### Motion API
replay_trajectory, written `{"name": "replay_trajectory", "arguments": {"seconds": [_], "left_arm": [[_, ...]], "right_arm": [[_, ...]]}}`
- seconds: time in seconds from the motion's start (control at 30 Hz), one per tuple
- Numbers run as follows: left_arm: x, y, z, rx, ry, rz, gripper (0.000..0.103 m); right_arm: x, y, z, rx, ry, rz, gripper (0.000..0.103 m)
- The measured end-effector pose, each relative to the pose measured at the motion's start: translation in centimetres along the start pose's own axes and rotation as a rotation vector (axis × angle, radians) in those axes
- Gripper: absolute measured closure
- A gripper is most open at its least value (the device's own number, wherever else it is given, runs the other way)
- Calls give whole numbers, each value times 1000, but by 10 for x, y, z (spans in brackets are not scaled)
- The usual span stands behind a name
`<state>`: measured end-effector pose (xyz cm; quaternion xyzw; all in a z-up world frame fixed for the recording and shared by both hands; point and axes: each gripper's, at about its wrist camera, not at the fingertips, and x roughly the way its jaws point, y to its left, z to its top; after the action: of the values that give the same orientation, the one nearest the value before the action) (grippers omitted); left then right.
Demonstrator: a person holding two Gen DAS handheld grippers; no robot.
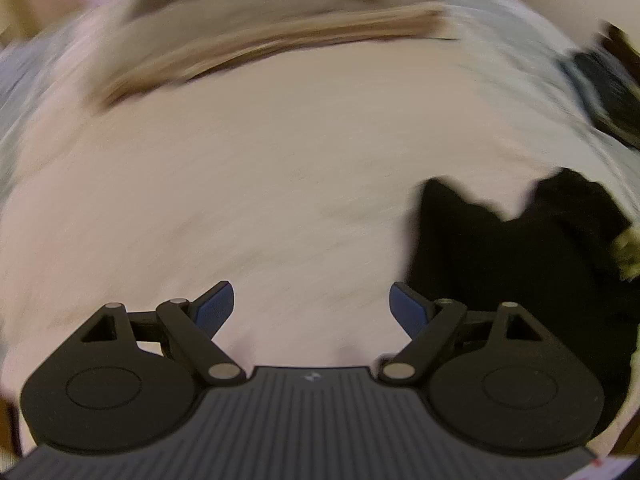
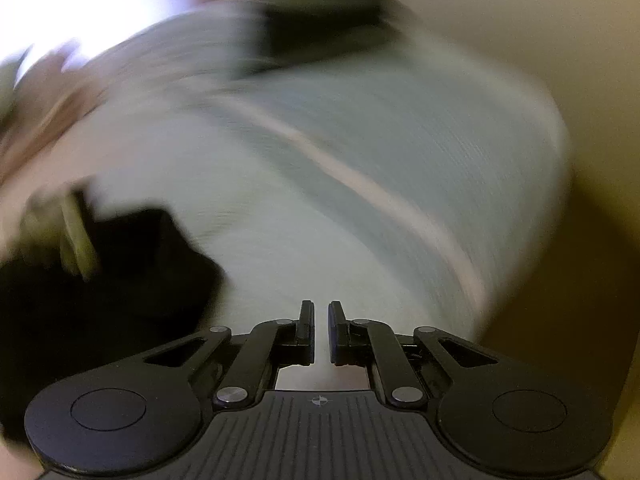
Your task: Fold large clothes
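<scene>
Both views are smeared by motion. In the left wrist view my left gripper (image 1: 311, 304) is open wide over a pale pinkish cloth surface (image 1: 260, 180), with nothing between its blue pads (image 1: 214, 308). A crumpled black garment (image 1: 500, 260) lies just right of it, partly behind the right finger. In the right wrist view my right gripper (image 2: 321, 320) has its jaws close together with a narrow empty gap, above a pale grey-blue striped cloth (image 2: 360, 160). The black garment (image 2: 120, 272) lies to its lower left.
A tan-brown band (image 1: 280, 48) crosses the far side of the pale surface. A dark object (image 1: 604, 76) sits at the far right edge. Another dark shape (image 2: 320, 28) lies at the cloth's far end. Tan floor (image 2: 592, 200) shows beyond the right edge.
</scene>
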<state>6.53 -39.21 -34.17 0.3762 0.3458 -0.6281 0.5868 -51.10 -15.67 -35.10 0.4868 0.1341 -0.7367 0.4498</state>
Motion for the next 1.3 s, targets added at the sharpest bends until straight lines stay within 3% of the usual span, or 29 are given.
{"name": "replay_trajectory", "arguments": {"seconds": [0.03, 0.07, 0.1, 0.2, 0.33, 0.5, 0.53, 0.6, 0.7, 0.8, 0.9, 1.0, 1.03, 1.07, 1.1, 1.17, 1.3], "left_arm": [[5, -21, 11, 58, -20, -23, 21], [11, -42, 21, 118, -38, -46, 21], [17, -61, 31, 173, -55, -70, 21], [43, -114, 57, 305, -78, -151, 21], [73, -152, 79, 435, -75, -259, 20], [107, -172, 91, 477, -40, -256, 20], [113, -171, 93, 460, -31, -258, 20], [118, -165, 92, 421, -11, -268, 20], [124, -158, 98, 389, 12, -299, 21], [130, -154, 109, 329, 39, -381, 21], [155, -167, 118, 286, 130, -489, 21], [190, -192, 116, 282, 238, -529, 25], [200, -198, 115, 262, 271, -538, 40], [209, -201, 112, 232, 302, -561, 77], [214, -203, 110, 210, 323, -578, 95], [209, -202, 106, 186, 296, -575, 99], [156, -170, 102, 151, 94, -526, 99]], "right_arm": [[-4, -10, -3, 56, -11, 35, 75], [-5, -12, -6, 84, -14, 46, 45], [-6, -11, -4, 112, -17, 57, 35], [8, 9, 1, 214, 36, 160, 34], [41, 53, 12, 162, 62, 266, 33], [102, 99, 6, 216, 173, 262, 32], [115, 106, 3, 215, 202, 208, 35], [124, 116, 5, 194, 198, 191, 92], [104, 117, 10, 148, 89, 219, 95], [77, 105, 7, 101, 0, 160, 96], [78, 77, 2, 153, 29, 112, 96], [88, 62, 1, 193, 46, 84, 96], [90, 60, 0, 186, 41, 71, 97], [90, 60, 2, 178, 37, 64, 97], [90, 58, 5, 176, 27, 68, 97], [86, 57, 15, 159, -4, 89, 98], [71, 83, 46, -36, -132, 142, 99]]}}
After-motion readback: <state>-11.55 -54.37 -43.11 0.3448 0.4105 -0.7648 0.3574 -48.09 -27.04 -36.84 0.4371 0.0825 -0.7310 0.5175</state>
